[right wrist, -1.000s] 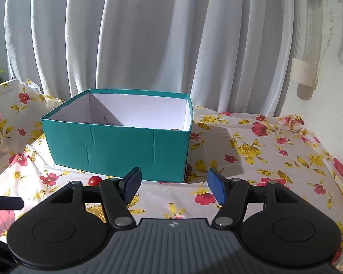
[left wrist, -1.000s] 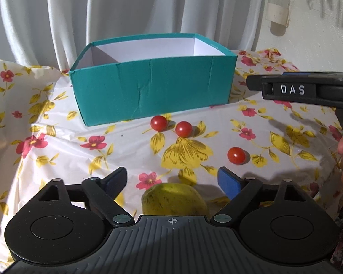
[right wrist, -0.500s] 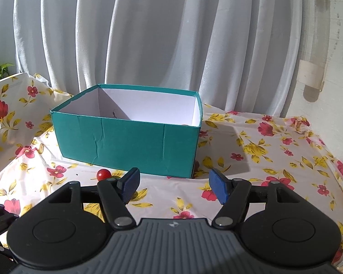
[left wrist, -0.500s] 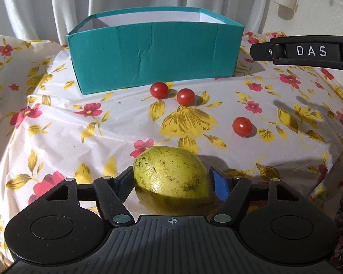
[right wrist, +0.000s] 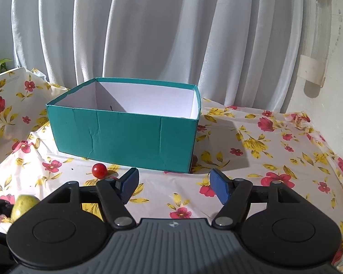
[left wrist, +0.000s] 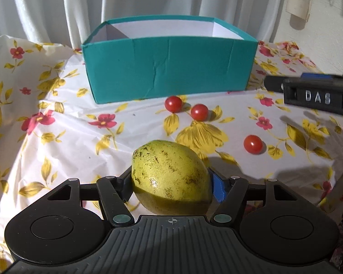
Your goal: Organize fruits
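Your left gripper (left wrist: 171, 182) is clenched on the yellow-green speckled fruit (left wrist: 171, 175), one blue pad showing at the fruit's right side and the other finger pressed to its left. The fruit sits between the fingers, held above the near part of the flowered tablecloth (left wrist: 64, 141); whether its underside touches the cloth you cannot tell from this angle. In the right wrist view the same fruit shows as a small green shape at the lower left edge.

Ahead of the fruit stands the teal box (left wrist: 169, 73), open at the top, with white inner walls. Its floor is hidden from the left wrist camera. Just in front of the box lie two cherry tomatoes close together, the left one (left wrist: 173, 104) and the right one (left wrist: 199, 112), apart from each other by a small gap. A third cherry tomato (left wrist: 253, 144) lies nearer to you and farther right, well apart from the pair.

Your right gripper (right wrist: 173, 186) is released, its blue fingers spread wide with nothing between them, hovering over the cloth in front of the box's near right corner. From the left wrist camera it shows as a black bar marked DAS at the right edge. A white curtain (right wrist: 148, 34) hangs behind the table.
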`<act>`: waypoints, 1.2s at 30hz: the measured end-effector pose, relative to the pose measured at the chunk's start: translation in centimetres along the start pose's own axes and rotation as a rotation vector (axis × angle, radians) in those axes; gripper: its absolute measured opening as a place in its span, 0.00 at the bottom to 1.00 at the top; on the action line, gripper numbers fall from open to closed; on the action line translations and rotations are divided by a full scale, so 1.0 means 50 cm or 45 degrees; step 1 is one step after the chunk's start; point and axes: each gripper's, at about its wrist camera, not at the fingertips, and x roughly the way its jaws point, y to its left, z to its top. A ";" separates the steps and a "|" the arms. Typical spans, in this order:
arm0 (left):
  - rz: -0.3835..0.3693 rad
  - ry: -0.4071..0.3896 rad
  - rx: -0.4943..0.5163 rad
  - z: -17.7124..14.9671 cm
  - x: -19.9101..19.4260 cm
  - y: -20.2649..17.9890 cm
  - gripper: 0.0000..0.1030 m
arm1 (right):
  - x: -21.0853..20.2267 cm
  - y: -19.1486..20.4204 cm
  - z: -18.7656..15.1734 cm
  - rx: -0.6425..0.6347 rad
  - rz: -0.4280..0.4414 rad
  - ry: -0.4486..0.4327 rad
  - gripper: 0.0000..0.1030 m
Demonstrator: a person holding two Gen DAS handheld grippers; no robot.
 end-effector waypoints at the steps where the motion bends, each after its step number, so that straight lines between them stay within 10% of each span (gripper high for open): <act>1: 0.013 -0.017 -0.008 0.011 -0.007 0.004 0.68 | 0.005 0.000 -0.003 -0.002 -0.002 0.007 0.67; 16: 0.090 -0.156 -0.107 0.160 -0.047 0.041 0.69 | 0.053 0.059 -0.063 -0.077 0.118 0.162 0.66; 36: 0.108 -0.101 -0.124 0.211 -0.014 0.047 0.69 | 0.088 0.044 -0.089 -0.003 0.181 0.290 0.23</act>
